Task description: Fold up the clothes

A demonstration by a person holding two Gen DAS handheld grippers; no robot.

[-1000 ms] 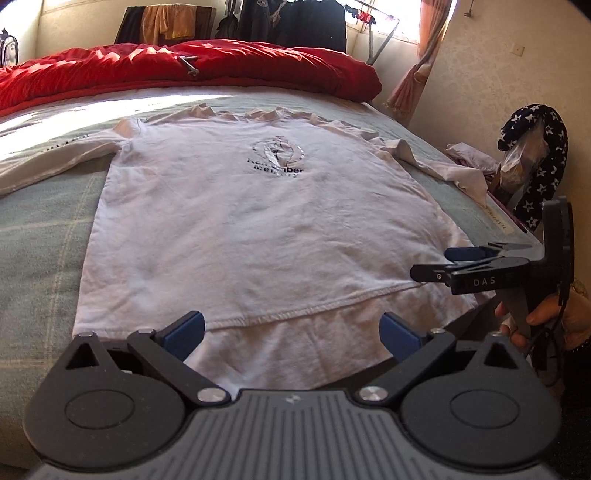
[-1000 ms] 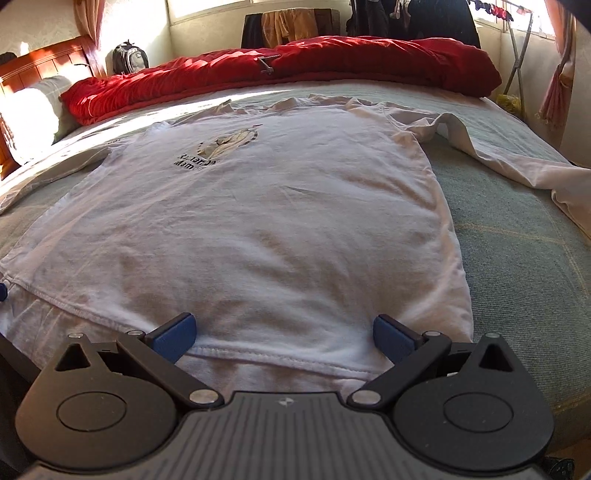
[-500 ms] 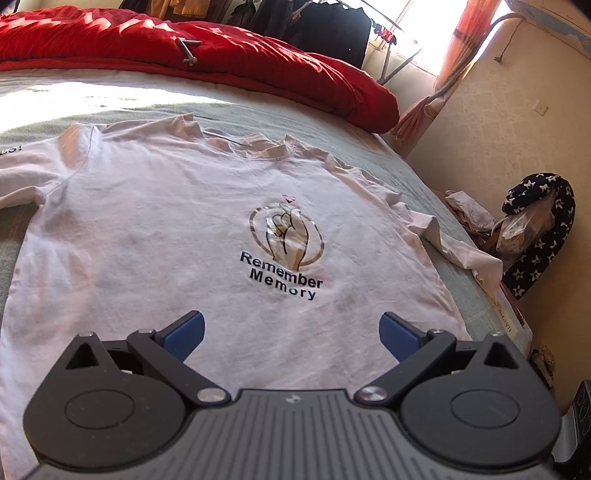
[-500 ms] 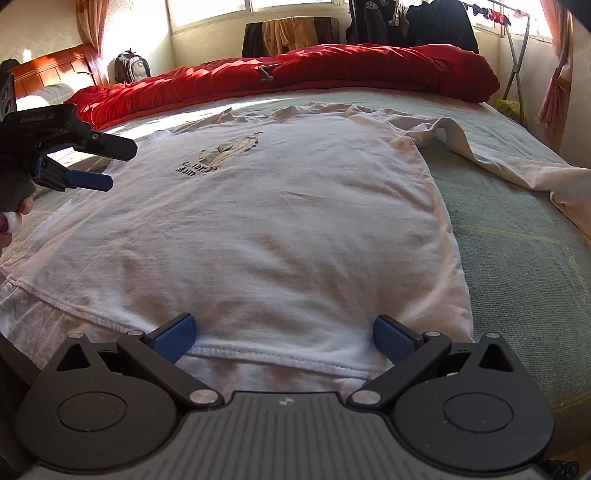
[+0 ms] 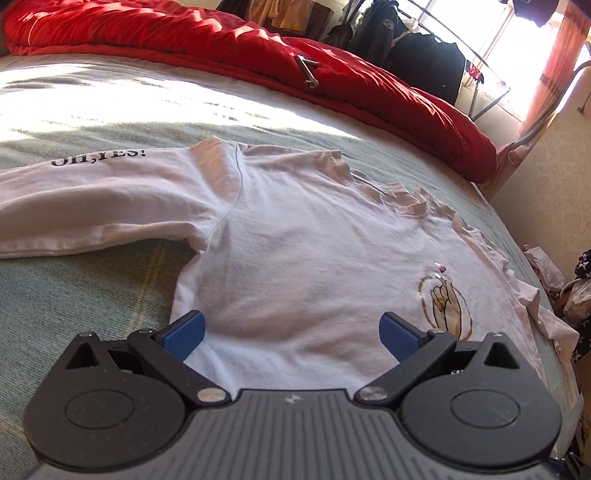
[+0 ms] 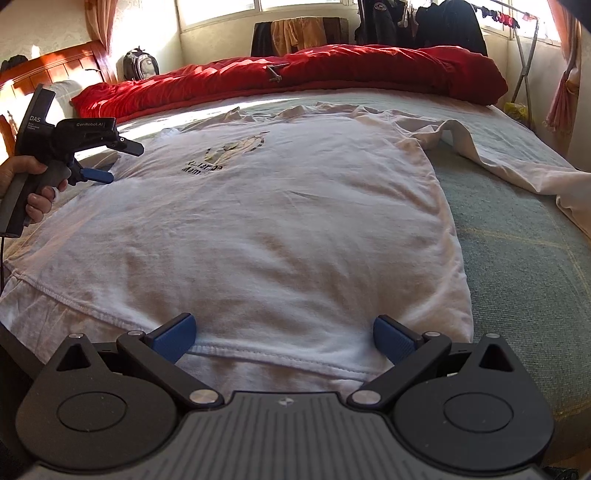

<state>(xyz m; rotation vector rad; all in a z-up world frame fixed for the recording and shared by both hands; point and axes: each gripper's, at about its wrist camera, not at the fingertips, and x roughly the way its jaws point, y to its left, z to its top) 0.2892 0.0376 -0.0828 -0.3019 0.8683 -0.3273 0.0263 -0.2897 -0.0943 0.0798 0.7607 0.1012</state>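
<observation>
On the bed (image 6: 517, 266) we have a white long-sleeve T-shirt (image 6: 280, 229) spread flat, print side up, collar toward the red duvet (image 6: 332, 70), hem at the near edge. Our left gripper (image 5: 291, 330) hangs over the chest close to the left armpit, fingers spread wide, nothing held. Our right gripper (image 6: 282, 338) sits at the hem, also wide apart and empty; the hem edge lies between its blue pads (image 6: 173, 336).

Step in hand, we judge: getting set for the first lengthwise fold, no cloth gripped yet. To do it well, we would pinch both layers at the shoulder seam with the left and at the hem with the right, on one line, then lift together so the panel turns over without dragging. The left sleeve (image 5: 92, 199), printed "OH,YES!", lies stretched sideways; the right sleeve (image 6: 509, 166) is rumpled and trails off toward the bed edge, so it wants straightening first.

Surface is a soft greenish checked blanket; likely to grab the cloth, so lift rather than slide. Room: sunny window, clothes rack (image 6: 417, 26) with dark garments, wooden headboard (image 6: 62, 66), backpack (image 6: 140, 64).
</observation>
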